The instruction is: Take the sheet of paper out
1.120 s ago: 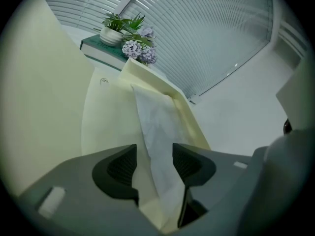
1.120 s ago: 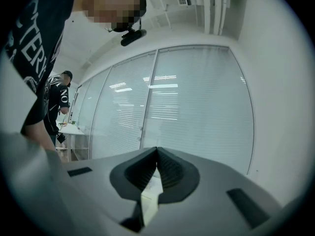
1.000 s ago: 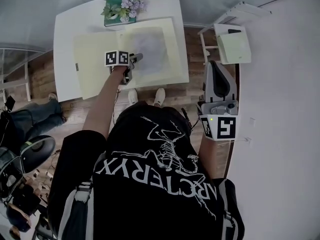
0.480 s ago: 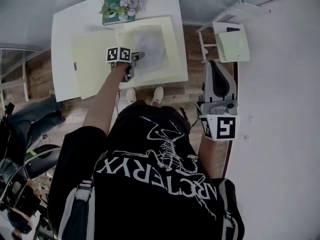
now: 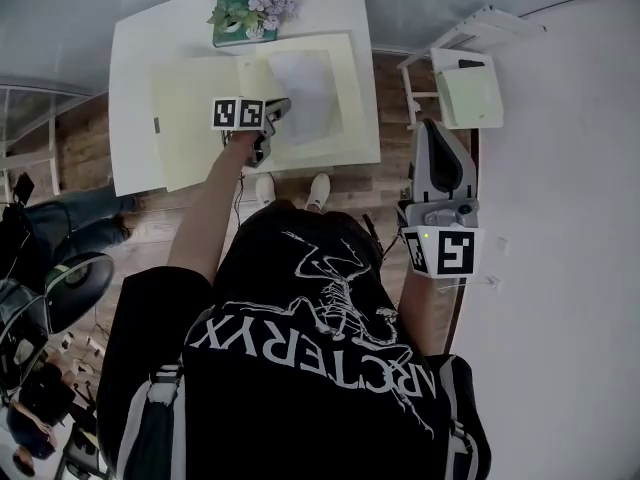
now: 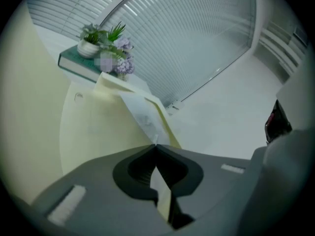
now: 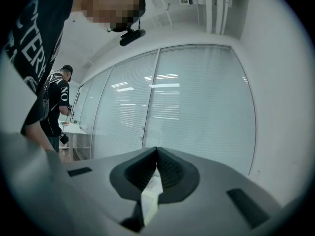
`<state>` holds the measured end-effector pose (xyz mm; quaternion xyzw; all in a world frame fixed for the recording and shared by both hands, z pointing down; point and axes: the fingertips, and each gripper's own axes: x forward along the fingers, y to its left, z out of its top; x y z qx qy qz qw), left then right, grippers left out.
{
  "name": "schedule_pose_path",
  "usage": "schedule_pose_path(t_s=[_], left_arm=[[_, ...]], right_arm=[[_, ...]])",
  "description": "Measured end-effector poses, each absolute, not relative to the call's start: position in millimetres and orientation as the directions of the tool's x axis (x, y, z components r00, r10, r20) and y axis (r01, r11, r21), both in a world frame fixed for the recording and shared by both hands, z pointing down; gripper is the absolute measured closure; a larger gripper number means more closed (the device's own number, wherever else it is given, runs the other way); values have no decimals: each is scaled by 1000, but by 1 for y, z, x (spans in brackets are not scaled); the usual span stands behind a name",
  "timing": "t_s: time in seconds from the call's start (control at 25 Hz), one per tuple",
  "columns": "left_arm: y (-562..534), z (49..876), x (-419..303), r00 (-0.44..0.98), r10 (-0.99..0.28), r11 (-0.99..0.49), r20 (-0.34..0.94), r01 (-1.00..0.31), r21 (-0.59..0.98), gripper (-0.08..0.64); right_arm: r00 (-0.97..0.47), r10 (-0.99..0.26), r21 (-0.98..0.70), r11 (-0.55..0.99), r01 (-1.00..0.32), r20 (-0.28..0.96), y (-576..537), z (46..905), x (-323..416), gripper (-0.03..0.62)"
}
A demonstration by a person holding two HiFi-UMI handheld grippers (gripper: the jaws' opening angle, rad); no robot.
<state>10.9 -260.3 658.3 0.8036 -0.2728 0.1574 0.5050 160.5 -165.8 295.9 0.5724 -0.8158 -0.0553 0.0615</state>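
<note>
A pale yellow folder (image 5: pixel 190 118) lies open on the white table (image 5: pixel 135 68). On its right half a white sheet of paper (image 5: pixel 305 88) curls up off the folder. My left gripper (image 5: pixel 280 108) is at the sheet's near left edge; its jaws have just been closing and now pinch that edge. In the left gripper view the jaws (image 6: pixel 156 146) meet on the thin sheet (image 6: pixel 140 113), which rises from them above the folder (image 6: pixel 98 127). My right gripper (image 5: pixel 437 133) hangs off to the right of the table, over the floor, shut with nothing between its jaws (image 7: pixel 156 151).
A green book with small potted plants (image 5: pixel 250 13) stands at the table's far edge, just behind the folder. A white stand holding a pale pad (image 5: pixel 465 93) is to the right of the table. Glass walls with blinds (image 7: pixel 197 107) and a person in black (image 7: pixel 56 107) lie beyond.
The left gripper has risen slightly at the sheet's edge. The sheet, flat on the folder before, now curls up and looks narrower from above. The right gripper has stayed put.
</note>
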Motion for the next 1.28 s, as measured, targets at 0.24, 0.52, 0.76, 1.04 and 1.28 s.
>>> schedule_pose_path(t_s=[0.24, 0.52, 0.76, 1.04, 1.28], left_arm=[[-253, 589, -14, 783, -388, -458, 486, -621, 636, 549], [-242, 492, -63, 721, -576, -550, 386, -691, 469, 549], [-228, 395, -113, 561, -793, -532, 236, -827, 181, 549], [-211, 322, -138, 462, -881, -464, 99, -886, 2, 549], [-204, 291, -146, 420, -907, -421, 17, -906, -52, 549]], right_arm=[[-415, -909, 144, 413, -899, 17, -172, 297, 136, 580], [-504, -864, 128, 500, -856, 3, -179, 297, 105, 580], [-558, -830, 112, 554, -825, -10, -185, 298, 84, 580], [-585, -811, 111, 579, -808, -24, -196, 296, 70, 580], [-591, -806, 117, 585, -802, -26, -203, 296, 63, 580]])
